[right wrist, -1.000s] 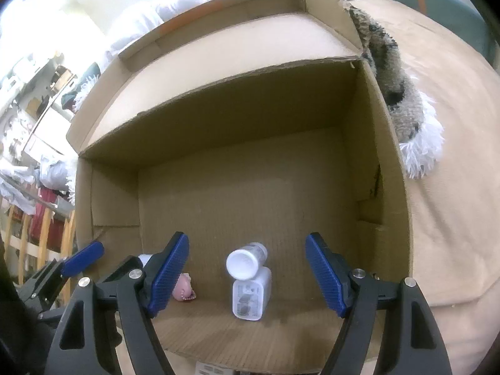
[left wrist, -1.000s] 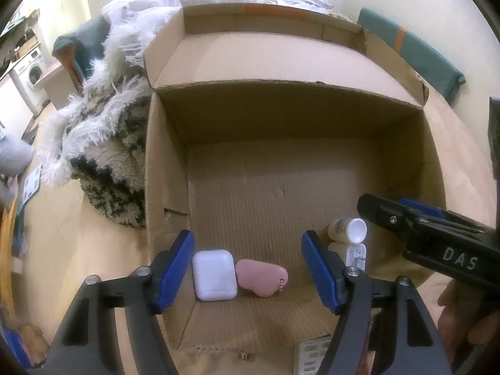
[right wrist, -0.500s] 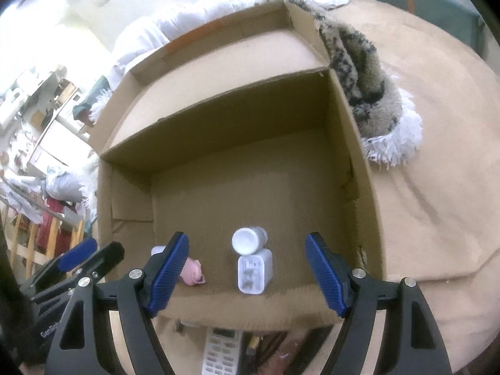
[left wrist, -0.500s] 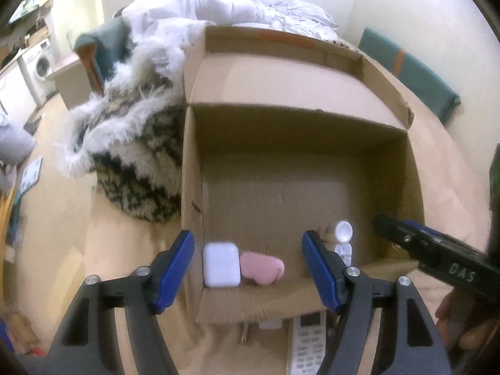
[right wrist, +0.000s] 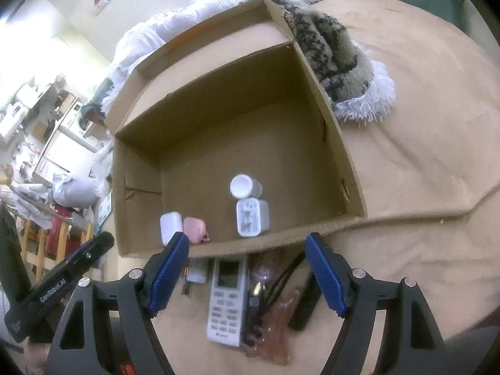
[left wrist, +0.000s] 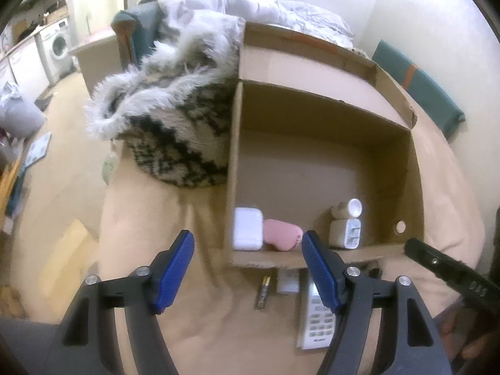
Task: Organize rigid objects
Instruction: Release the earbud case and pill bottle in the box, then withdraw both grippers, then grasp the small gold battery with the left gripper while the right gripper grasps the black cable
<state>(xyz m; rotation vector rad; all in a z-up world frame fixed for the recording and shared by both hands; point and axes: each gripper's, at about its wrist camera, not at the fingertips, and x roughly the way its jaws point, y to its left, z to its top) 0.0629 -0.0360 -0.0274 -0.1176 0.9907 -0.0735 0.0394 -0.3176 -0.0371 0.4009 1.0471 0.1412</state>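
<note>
— In the cardboard box (right wrist: 340,143)?
— Four items along the near wall: white case (left wrist: 247,228) in the left corner, touching a pink pouch (left wrist: 282,235); well to the right, white charger block (right wrist: 252,217) standing with a white-capped bottle (right wrist: 244,185) just behind.
— Outside the box?
— White remote (right wrist: 227,300) with grey buttons on the tan bed cover (right wrist: 422,187), just in front of the near wall; beside it a black cable (right wrist: 286,276), a translucent pink object (right wrist: 275,328), a small white block (left wrist: 287,282) and a thin dark stick (left wrist: 262,287).
— Fingers?
— Left gripper (left wrist: 248,270) spread wide, holding nothing; right gripper (right wrist: 247,276) likewise, above the remote.
— Hard to read?
— Pink object blurred, shape unclear; remote partly covered by a blue pad in the left view; dark slab (right wrist: 307,303) beside the cable unidentifiable.
</note>
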